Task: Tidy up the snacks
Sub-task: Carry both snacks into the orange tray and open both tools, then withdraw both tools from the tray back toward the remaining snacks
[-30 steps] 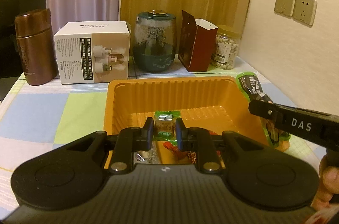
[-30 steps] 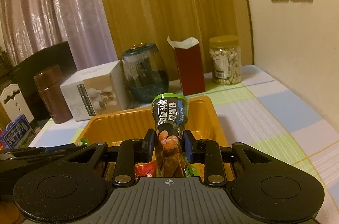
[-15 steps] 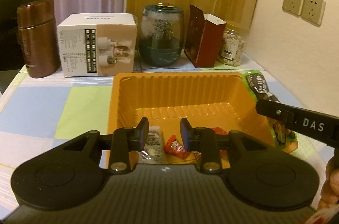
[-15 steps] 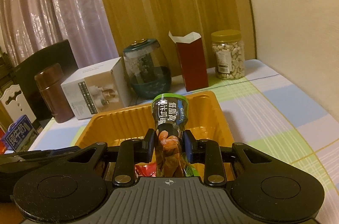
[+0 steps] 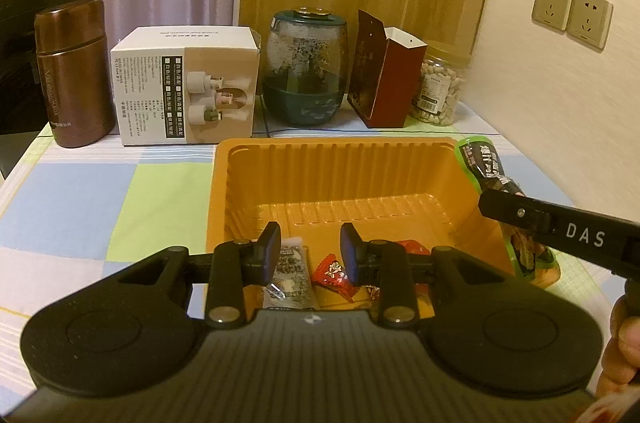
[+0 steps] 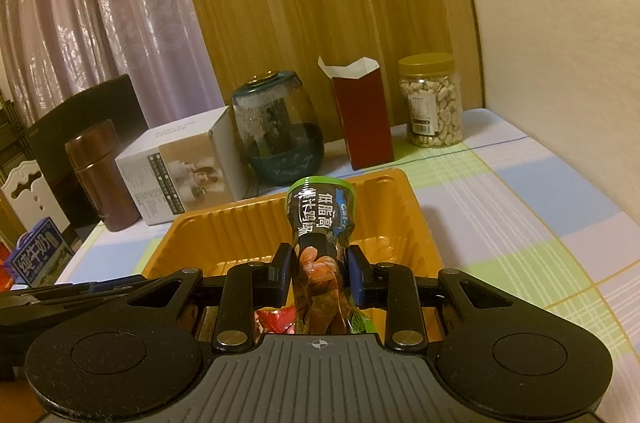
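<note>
An orange tray (image 5: 336, 143) sits on the checked tablecloth. My left gripper (image 5: 310, 255) hovers over its near end, open, with nothing between the pads. Below it in the tray lie a silver packet (image 5: 290, 279) and a red wrapped candy (image 5: 334, 273). My right gripper (image 6: 320, 267) is shut on a tall green and black snack pouch (image 6: 320, 211), held upright over the tray's (image 6: 224, 219) near right corner. In the left wrist view the pouch (image 5: 486, 163) shows at the tray's right rim, with a right gripper finger (image 5: 560, 231) across it.
Along the back stand a brown flask (image 5: 74, 79), a white box (image 5: 184, 87), a glass jar (image 5: 306, 67), an open dark red carton (image 5: 384, 71) and a peanut jar (image 5: 438, 87). A blue milk carton (image 6: 38, 255) is at far left. The wall with sockets (image 5: 572, 9) closes the right side.
My left gripper let go of a small green-wrapped snack into the tray, its jaws parted, and it drew back a little. The right gripper kept still with the pouch.
</note>
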`<state>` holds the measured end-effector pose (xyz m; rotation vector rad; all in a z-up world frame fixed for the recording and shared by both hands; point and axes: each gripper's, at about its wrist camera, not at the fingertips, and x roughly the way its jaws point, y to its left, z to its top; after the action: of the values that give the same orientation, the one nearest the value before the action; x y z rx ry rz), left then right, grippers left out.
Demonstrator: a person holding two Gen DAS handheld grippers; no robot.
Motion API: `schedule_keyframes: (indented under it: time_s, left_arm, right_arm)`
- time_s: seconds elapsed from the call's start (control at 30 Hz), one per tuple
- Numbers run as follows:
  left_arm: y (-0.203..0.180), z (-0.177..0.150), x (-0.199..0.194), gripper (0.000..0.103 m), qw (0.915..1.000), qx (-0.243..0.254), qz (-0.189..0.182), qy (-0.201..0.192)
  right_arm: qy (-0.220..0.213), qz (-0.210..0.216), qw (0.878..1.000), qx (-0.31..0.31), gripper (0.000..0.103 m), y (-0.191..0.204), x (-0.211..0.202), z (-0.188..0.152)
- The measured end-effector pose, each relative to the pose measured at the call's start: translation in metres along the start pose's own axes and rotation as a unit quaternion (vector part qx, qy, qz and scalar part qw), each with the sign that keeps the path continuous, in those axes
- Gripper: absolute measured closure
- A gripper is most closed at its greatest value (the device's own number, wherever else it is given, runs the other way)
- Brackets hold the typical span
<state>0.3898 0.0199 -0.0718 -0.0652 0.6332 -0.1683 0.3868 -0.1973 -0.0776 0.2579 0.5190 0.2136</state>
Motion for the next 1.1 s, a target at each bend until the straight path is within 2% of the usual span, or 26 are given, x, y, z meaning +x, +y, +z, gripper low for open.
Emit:
schedule_keyframes:
  time_s: [0.13,0.2,0.23,0.37,0.4,1.1]
  left_arm:
    - [0.001,-0.001,0.001,0.073,1.0000,0.001,0.001,0.002]
    - [0.000,-0.002,0.001,0.060,1.0000,0.005,0.005,0.003]
    - [-0.001,-0.002,0.001,0.058,1.0000,0.007,0.005,0.003]
    - [-0.001,-0.003,0.001,0.058,1.0000,0.008,0.005,0.001]
    - [-0.001,-0.003,0.001,0.058,1.0000,0.007,0.005,0.002]
    - [-0.006,-0.007,-0.009,0.058,0.9999,0.010,0.002,-0.001]
  right_arm:
    - [-0.004,0.006,1.000,0.003,0.073,0.000,0.000,-0.001]
    - [-0.005,0.016,1.000,0.010,0.073,-0.002,0.001,-0.002]
    - [-0.006,0.015,1.000,0.011,0.073,-0.003,0.002,-0.002]
    - [-0.017,0.003,1.000,0.016,0.053,-0.005,-0.001,-0.002]
    - [-0.020,0.002,1.000,0.019,0.052,-0.007,-0.002,-0.002]
    - [-0.044,-0.014,0.999,0.011,0.052,-0.008,-0.017,0.001]
